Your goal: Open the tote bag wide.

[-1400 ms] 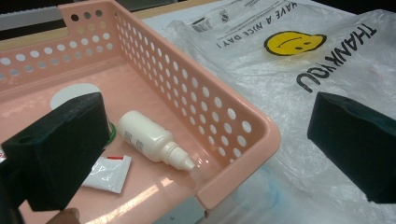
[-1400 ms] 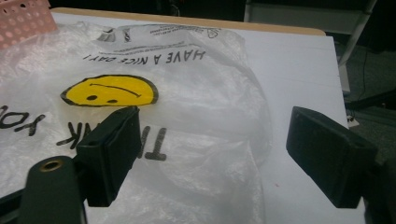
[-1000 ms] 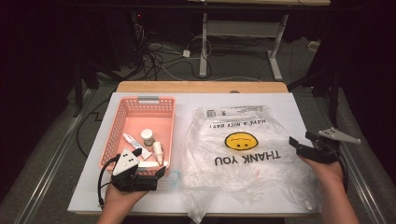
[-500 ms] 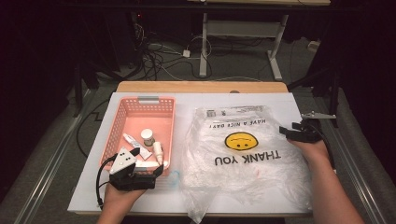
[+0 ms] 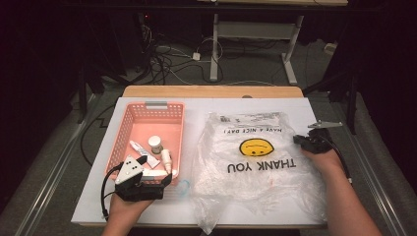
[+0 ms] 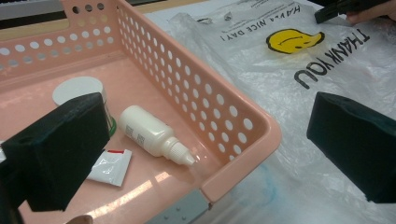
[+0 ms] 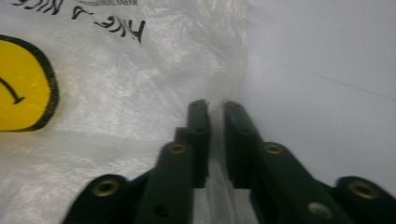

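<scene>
A clear plastic bag point(image 5: 255, 167) with a yellow smiley and "THANK YOU" print lies flat on the white board. My right gripper point(image 5: 301, 140) rests at the bag's right edge. In the right gripper view its jaws point(image 7: 215, 109) have just closed, with the thin edge of the bag point(image 7: 116, 93) pinched between them. My left gripper point(image 5: 155, 169) hovers open over the near right corner of a pink basket point(image 5: 147, 105). Nothing lies between its wide-set pads point(image 6: 60, 149). Inside the basket are a white dropper bottle point(image 6: 152, 135), a white-lidded jar point(image 6: 79, 91) and a small sachet point(image 6: 109, 168).
The white board point(image 5: 98, 196) covers a wooden table point(image 5: 211, 91). Its near edge runs just under both hands. Beyond the table, cables point(image 5: 167, 59) and desk legs point(image 5: 215, 49) stand on the dark floor. A faint blue mark point(image 5: 183, 186) shows at the bag's near left corner.
My right gripper has come in from the table's right side, moving left and down to the bag's edge, and its jaws have closed there. The left gripper has stayed put.
</scene>
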### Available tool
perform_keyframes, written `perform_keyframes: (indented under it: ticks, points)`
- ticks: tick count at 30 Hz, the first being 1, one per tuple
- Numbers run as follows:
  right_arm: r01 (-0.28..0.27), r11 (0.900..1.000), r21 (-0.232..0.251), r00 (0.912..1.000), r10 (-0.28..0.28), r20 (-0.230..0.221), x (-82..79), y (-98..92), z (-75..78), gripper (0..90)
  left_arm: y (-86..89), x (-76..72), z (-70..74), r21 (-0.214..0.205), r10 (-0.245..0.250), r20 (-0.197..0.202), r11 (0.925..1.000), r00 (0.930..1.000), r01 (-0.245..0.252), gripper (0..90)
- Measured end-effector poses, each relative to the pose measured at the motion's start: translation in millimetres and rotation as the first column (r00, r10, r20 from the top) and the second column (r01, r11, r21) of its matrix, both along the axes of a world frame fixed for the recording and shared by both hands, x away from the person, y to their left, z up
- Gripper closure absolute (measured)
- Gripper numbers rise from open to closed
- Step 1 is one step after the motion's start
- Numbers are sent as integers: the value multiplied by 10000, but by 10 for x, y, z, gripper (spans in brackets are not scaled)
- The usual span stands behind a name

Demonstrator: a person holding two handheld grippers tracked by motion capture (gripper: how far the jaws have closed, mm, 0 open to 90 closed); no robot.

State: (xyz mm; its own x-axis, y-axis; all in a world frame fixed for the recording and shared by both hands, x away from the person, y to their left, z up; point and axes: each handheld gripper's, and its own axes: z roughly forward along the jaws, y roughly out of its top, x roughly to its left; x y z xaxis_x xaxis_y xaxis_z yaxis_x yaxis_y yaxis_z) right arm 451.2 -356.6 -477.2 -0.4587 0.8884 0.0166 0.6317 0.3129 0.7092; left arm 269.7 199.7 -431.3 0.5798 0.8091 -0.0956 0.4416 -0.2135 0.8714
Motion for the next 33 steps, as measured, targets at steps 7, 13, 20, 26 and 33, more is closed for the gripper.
perform_keyframes:
  ticks: [7, 13, 20, 26, 33]
  points:
    - [159, 9998, 134, 9993, -164, 337, -18, -25, 40, 900, -9, -4, 1, -44, -38, -9, 10000, 10000, 38, 0]
    - [1416, 9873, 726, 9862, -1470, 761, -2, -242, 117, 900, -5, -2, -2, -23, -80, 4, 10000, 10000, 80, 0]
    - [3025, 9468, 1098, 9437, -3137, 1051, -60, -609, 146, 900, -3, 12, -10, -90, -91, -46, 9999, 9999, 90, 0]
    - [3374, 9352, 1071, 9268, -3500, 1361, -186, -763, 164, 863, -16, 15, -4, -74, -153, -24, 9999, 9999, 153, 0]
    - [2919, 9494, 1162, 9328, -3094, 1848, -428, -784, 391, 537, -29, -12, 35, -31, -461, -46, 9989, 9989, 461, 0]
